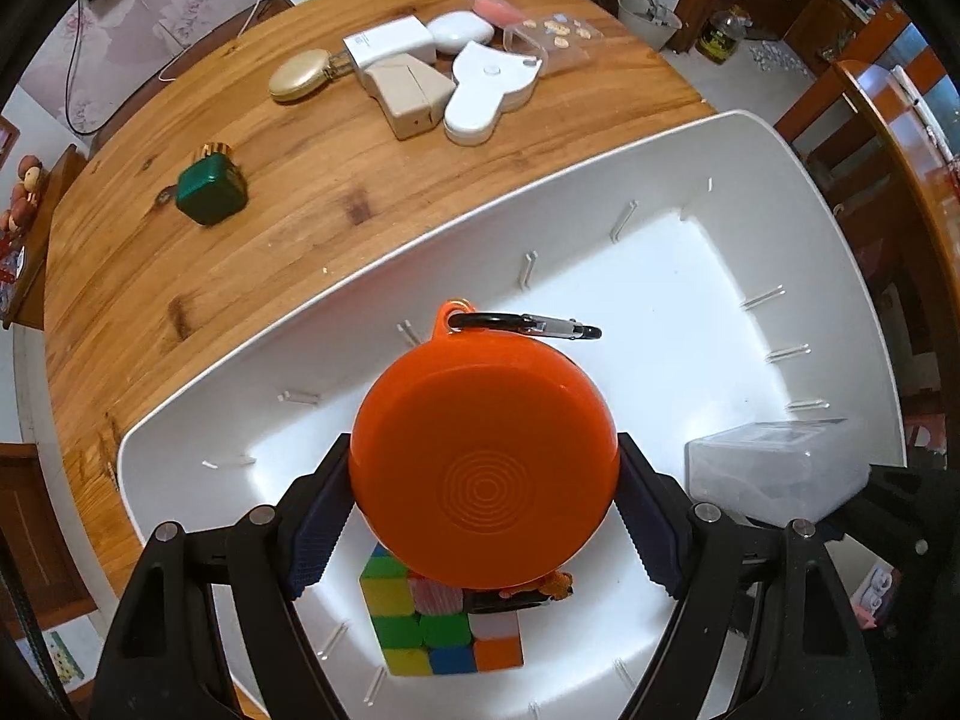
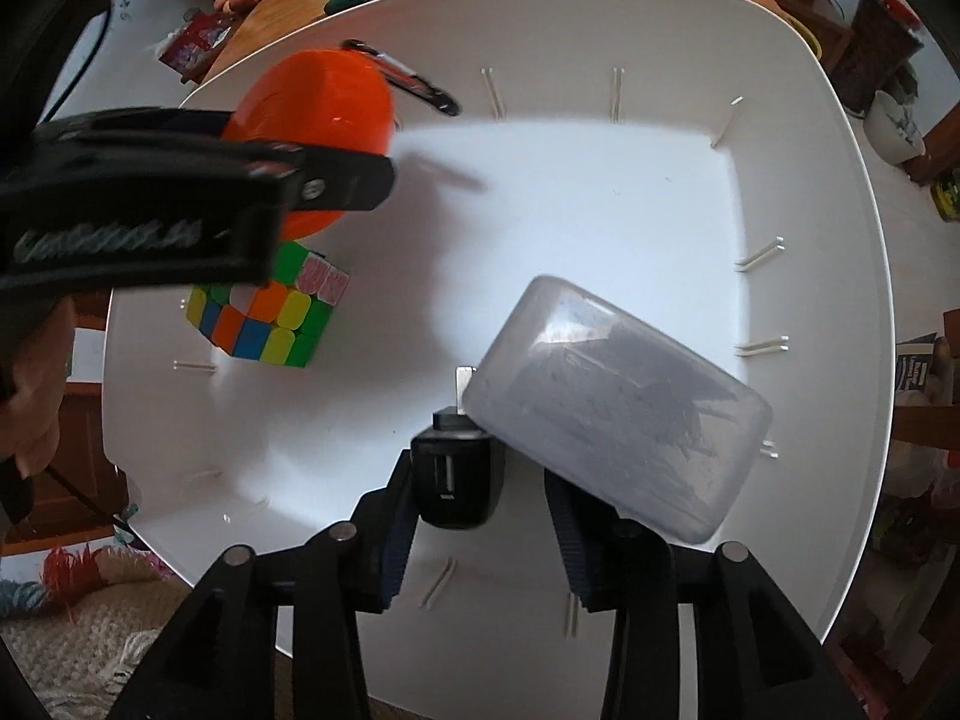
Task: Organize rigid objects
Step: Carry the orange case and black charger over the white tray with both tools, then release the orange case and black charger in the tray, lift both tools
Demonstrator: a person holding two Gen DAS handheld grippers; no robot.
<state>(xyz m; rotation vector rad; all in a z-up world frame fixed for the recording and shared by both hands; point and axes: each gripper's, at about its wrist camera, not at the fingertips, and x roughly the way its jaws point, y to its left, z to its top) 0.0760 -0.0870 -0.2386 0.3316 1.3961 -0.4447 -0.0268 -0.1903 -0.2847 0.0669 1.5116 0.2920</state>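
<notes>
My left gripper (image 1: 483, 516) is shut on a round orange case (image 1: 483, 474) with a black carabiner (image 1: 528, 324), and holds it over the white bin (image 1: 420, 252). The case also shows in the right wrist view (image 2: 312, 114), above a colour cube (image 2: 264, 312). The cube (image 1: 444, 630) lies in the bin under the case. My right gripper (image 2: 480, 516) is open over the bin (image 2: 600, 192). A black USB device (image 2: 456, 480) lies between its fingers. A frosted plastic box (image 2: 618, 408) lies just ahead, over the right finger.
On the wooden table (image 1: 240, 240) beyond the bin lie a green box (image 1: 211, 191), a gold compact (image 1: 298, 77), a beige case (image 1: 408, 93), white cases (image 1: 486, 90) and a clear packet (image 1: 558, 30). Chairs stand to the right.
</notes>
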